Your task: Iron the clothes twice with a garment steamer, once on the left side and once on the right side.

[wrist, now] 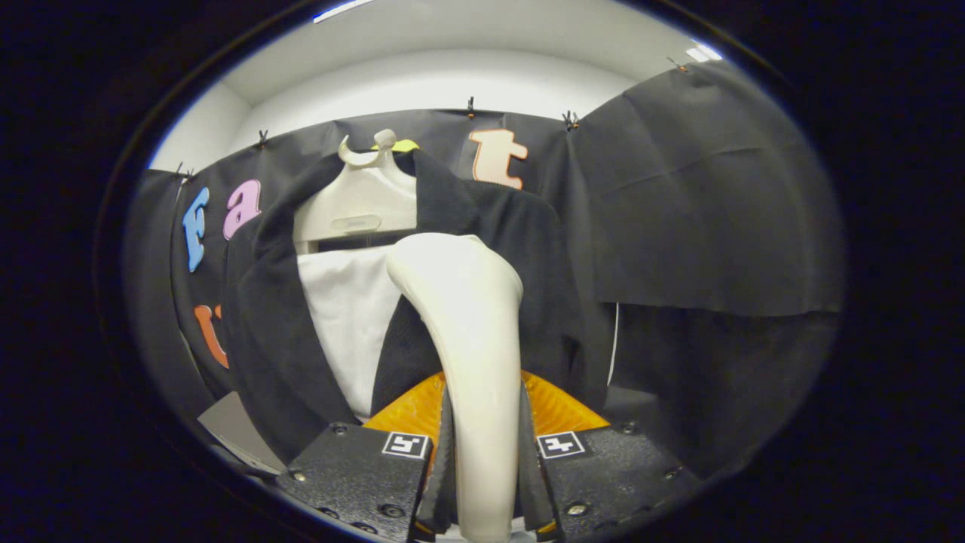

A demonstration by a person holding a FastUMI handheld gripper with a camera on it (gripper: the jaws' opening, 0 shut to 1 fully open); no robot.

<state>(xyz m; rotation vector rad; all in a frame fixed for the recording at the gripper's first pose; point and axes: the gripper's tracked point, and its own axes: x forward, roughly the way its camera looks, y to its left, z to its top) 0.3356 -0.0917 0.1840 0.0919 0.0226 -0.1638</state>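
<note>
Between the two fingers of the tongs [482, 471] stands the handle of the garment steamer [466, 317], a pale, smooth wand; both fingers press against its sides, so the tongs are closed on it and carrying it. Its rounded head rises ahead of the fingers and sits up against the dark jacket [520, 264] that hangs on a pale hanger [360, 204] in front of the booth's black wall. Whether the head touches the cloth or only stands just before it, I cannot tell from here.

Judging by where the head lies, over the jacket front panel on the far side of the opening from the white shirt [343, 317], one of the two passes looks to be in hand, near the upper chest. Which pass it is cannot be said. The next move calls for a steady stroke along that panel, head kept close to the fabric, and in time a shift across the opening to the other panel.

Around it, the lapel beside the steamer's head folds outward and could catch it. An orange part [562, 407] shows just behind the fingers, and a grey flat piece [234, 434] lies low beside the jacket's hem.
</note>
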